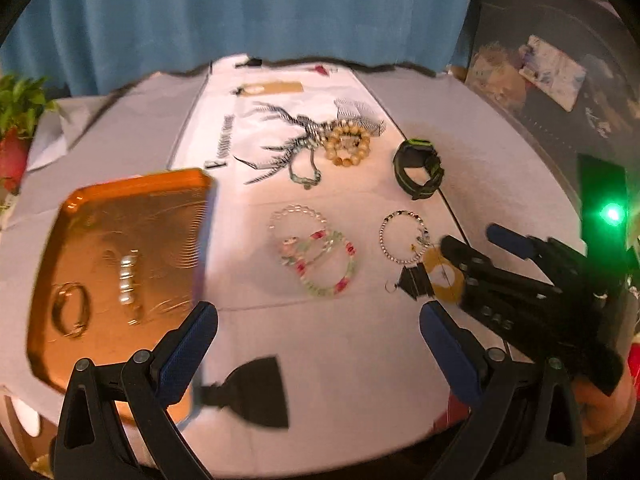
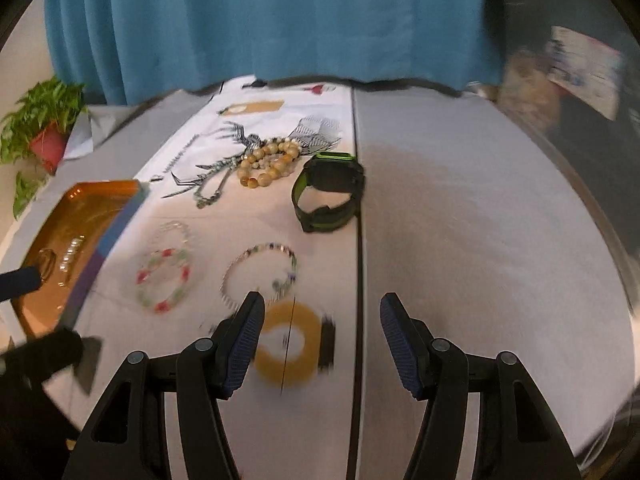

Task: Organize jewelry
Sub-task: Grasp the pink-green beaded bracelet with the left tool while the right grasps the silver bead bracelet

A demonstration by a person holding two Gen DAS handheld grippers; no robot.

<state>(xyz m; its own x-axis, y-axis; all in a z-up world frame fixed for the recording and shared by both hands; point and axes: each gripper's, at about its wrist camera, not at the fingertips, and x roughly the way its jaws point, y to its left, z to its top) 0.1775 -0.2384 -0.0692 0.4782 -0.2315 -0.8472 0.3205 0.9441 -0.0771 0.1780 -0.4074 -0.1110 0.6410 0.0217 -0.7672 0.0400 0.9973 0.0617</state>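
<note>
In the left wrist view my left gripper is open above the white cloth, with a black fan-shaped tassel lying under its near end. To its left an orange tray holds a gold bangle and a pearl clip. Ahead lie floral bead bracelets, a crystal bracelet, a beige bead bracelet and a black-green watch. My right gripper is open over a yellow ring earring with a black tassel, not touching it.
A feathered necklace and a card lie at the back of the cloth. A dark seam splits the table; a potted plant stands far left. A blue curtain hangs behind; clutter sits at the right.
</note>
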